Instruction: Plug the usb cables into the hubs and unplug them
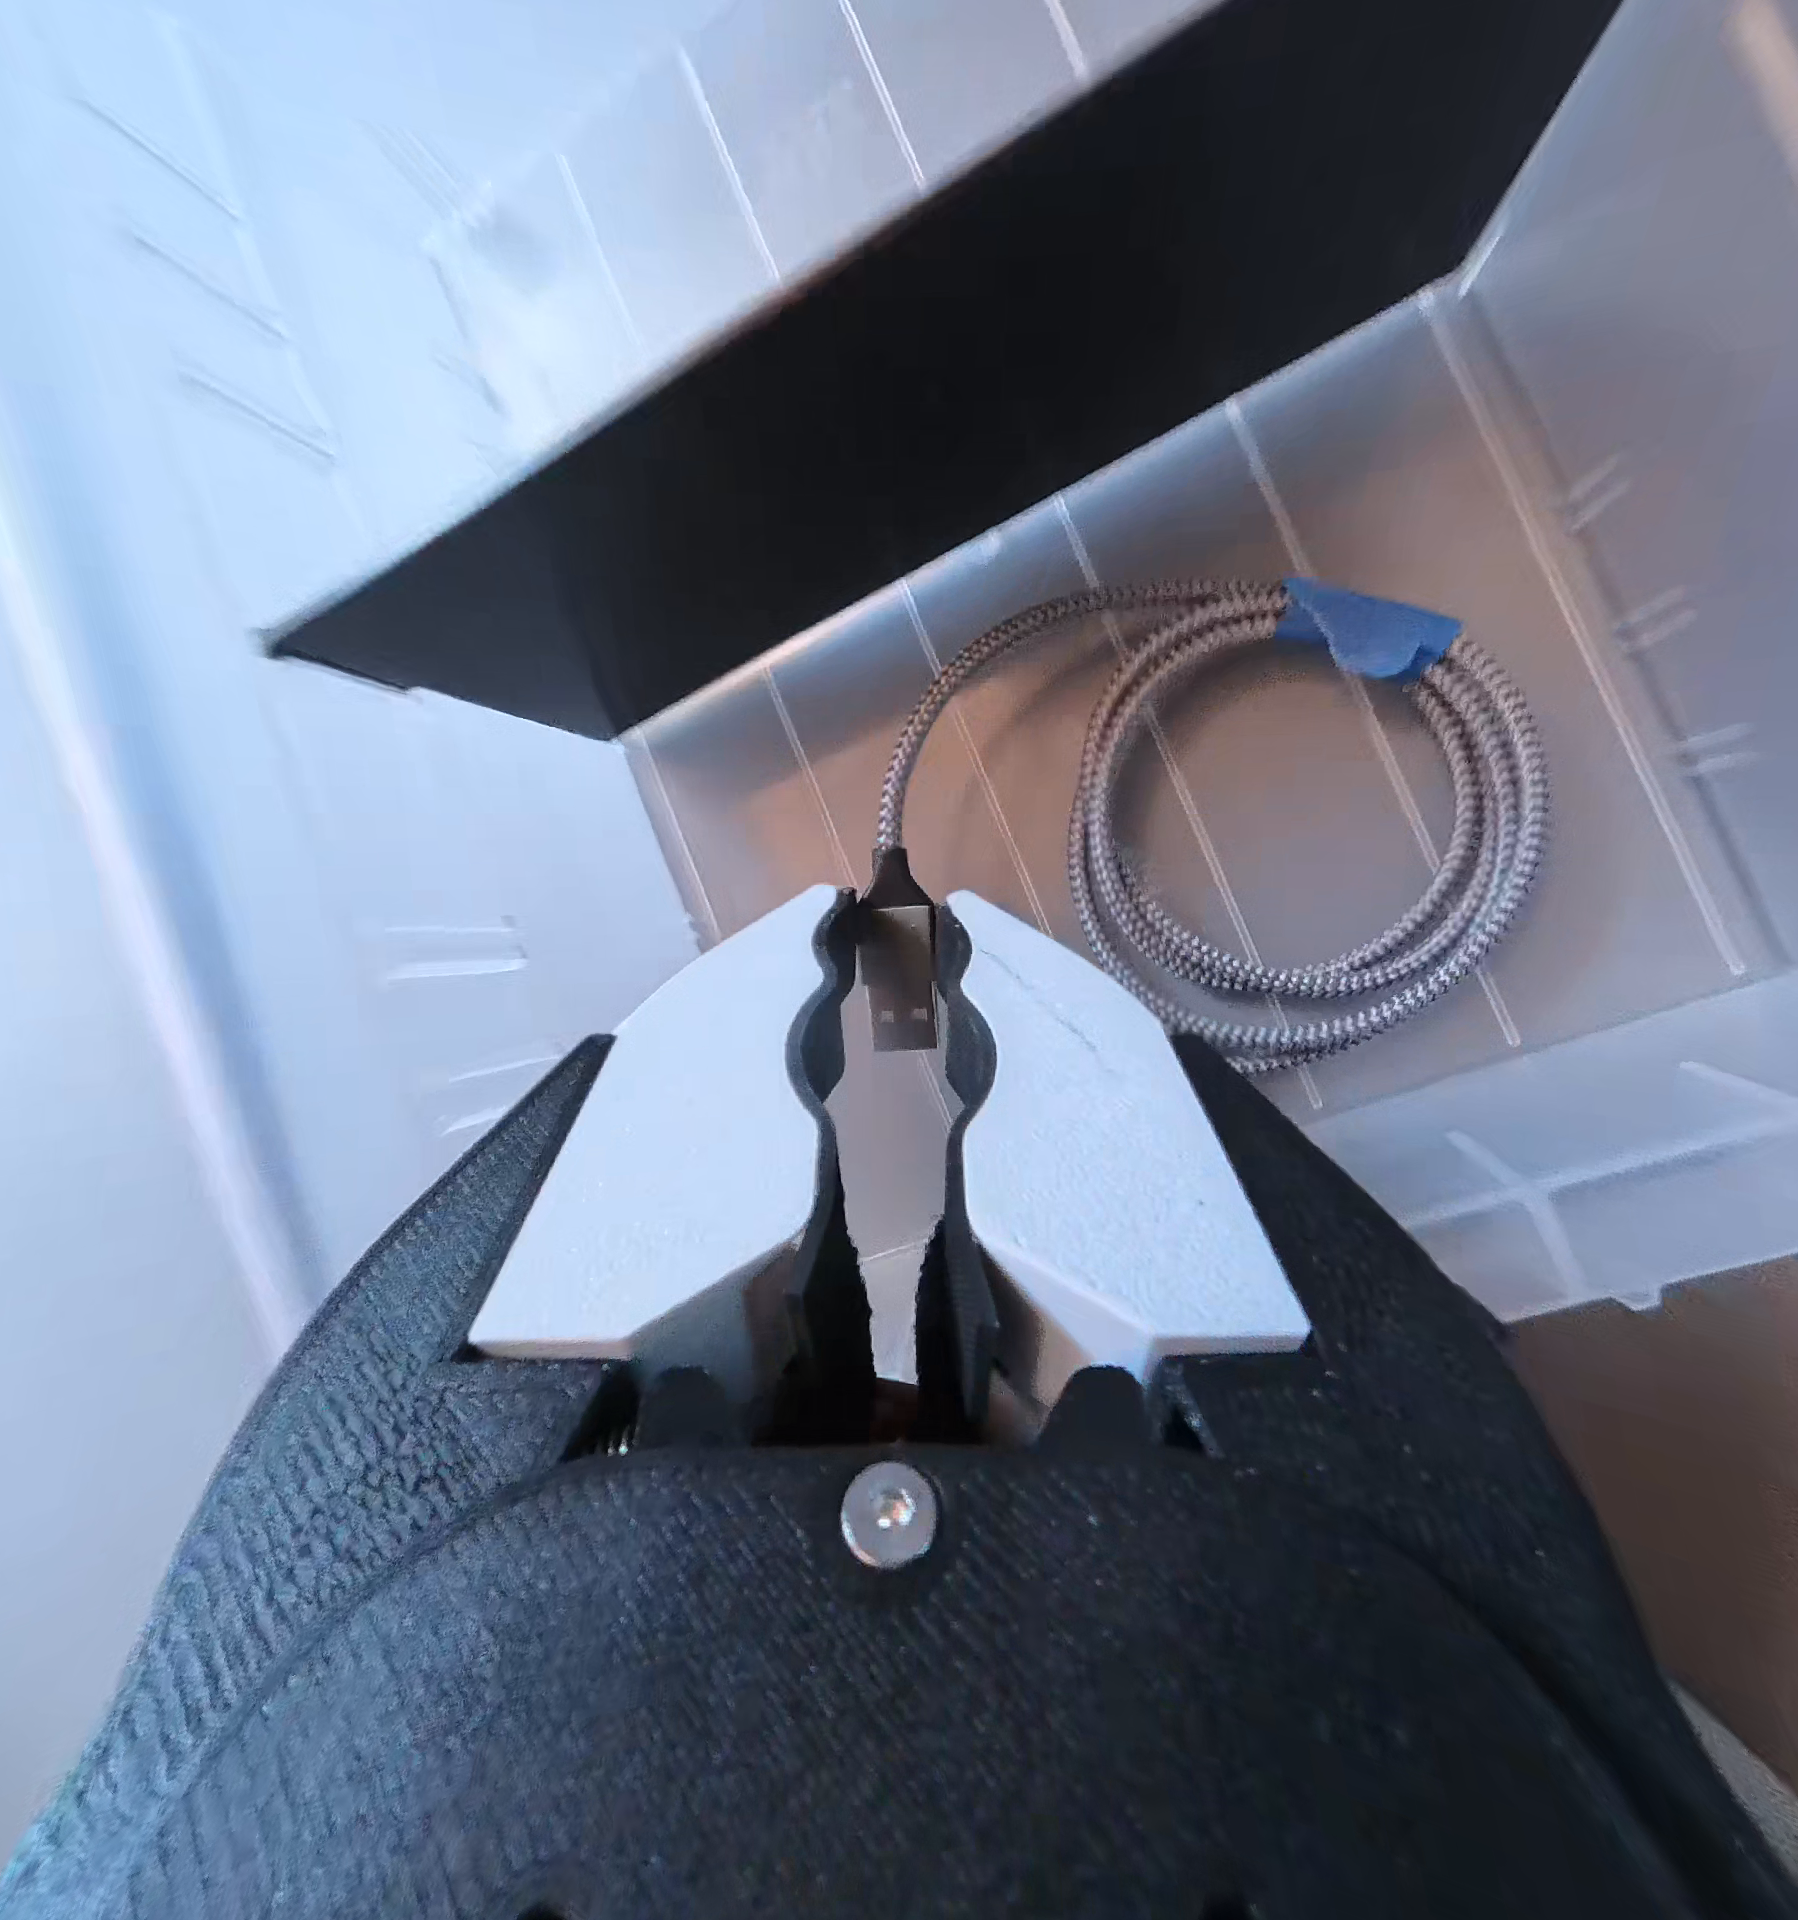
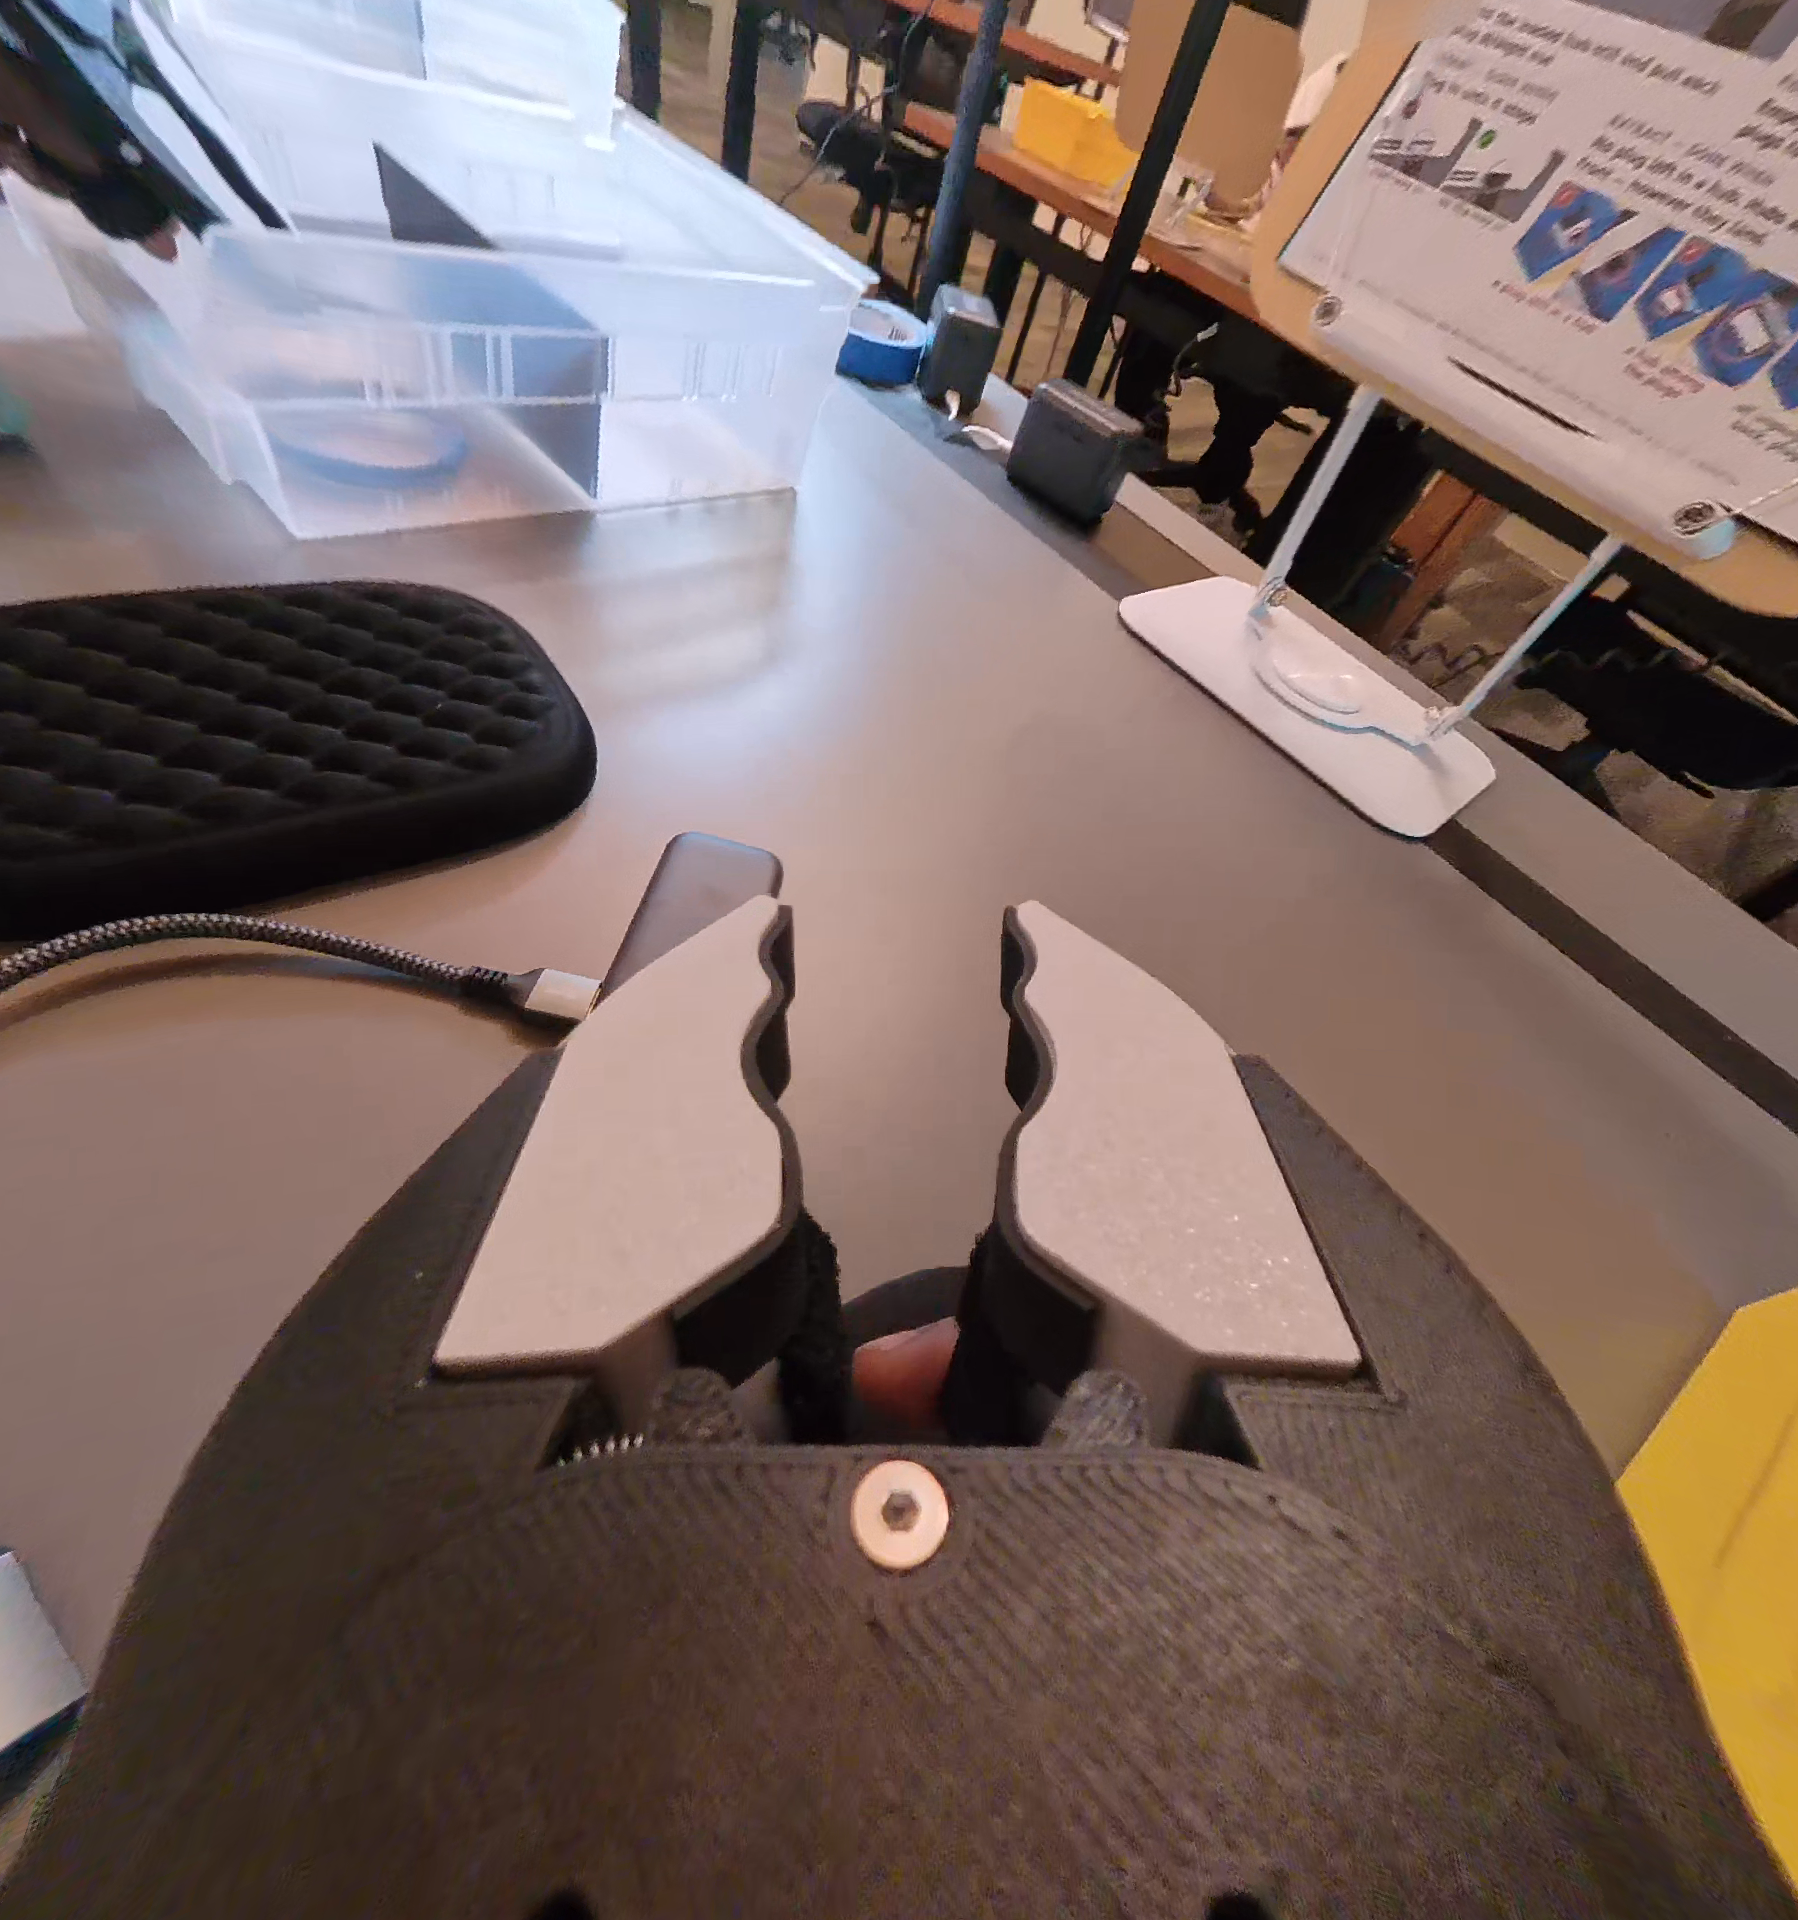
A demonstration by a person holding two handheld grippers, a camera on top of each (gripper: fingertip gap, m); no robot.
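Left gripper (image 1: 900, 914) clenched on the USB-A plug (image 1: 900, 982) of a grey braided cable (image 1: 1310, 810) — metal tip points back toward the camera, housing pinched at the fingertips. Beyond the plug, the cable coils on the floor of a clear plastic bin (image 1: 1653, 436), bound with blue tape (image 1: 1368, 634); a black divider (image 1: 874, 416) stands left of the coil.

Right gripper (image 2: 897, 966) released, jaws apart over bare table (image 2: 978, 727). Grey hub (image 2: 692, 904) lies just left of its left finger, partly hidden — a second braided cable's plug (image 2: 562, 992) sits at the hub. Black mesh pad (image 2: 240, 727) farther left of the hub.
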